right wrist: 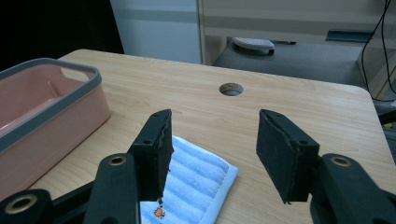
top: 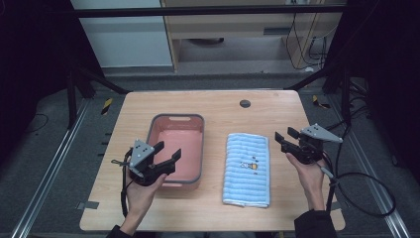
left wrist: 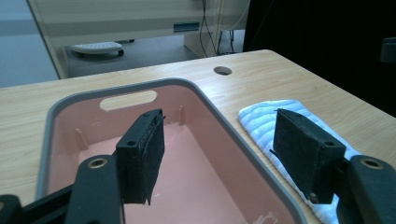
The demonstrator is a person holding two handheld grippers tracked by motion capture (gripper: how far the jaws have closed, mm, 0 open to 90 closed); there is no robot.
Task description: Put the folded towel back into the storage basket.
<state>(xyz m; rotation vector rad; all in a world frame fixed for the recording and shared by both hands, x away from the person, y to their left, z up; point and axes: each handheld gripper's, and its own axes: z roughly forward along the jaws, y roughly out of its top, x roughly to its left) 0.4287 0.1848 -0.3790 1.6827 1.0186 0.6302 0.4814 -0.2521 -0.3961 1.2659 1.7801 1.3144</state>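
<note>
Two grippers hovered over the wooden surface [top: 277, 104], each with its fingers spread and nothing between them. The left gripper [top: 166, 152] hung above the near left part of the pink basin [top: 195, 119]; seen from the left gripper view, one finger [left wrist: 142, 154] stood over the basin's bare floor and the other over the gap between the basin's grey rim and the folded blue-and-white striped towel [top: 247, 168]. That towel lay flat just right of the basin. The right gripper [top: 286, 136] was held off the towel's far right corner; its left finger [right wrist: 154, 151] stood above that corner, its right finger over bare wood.
</note>
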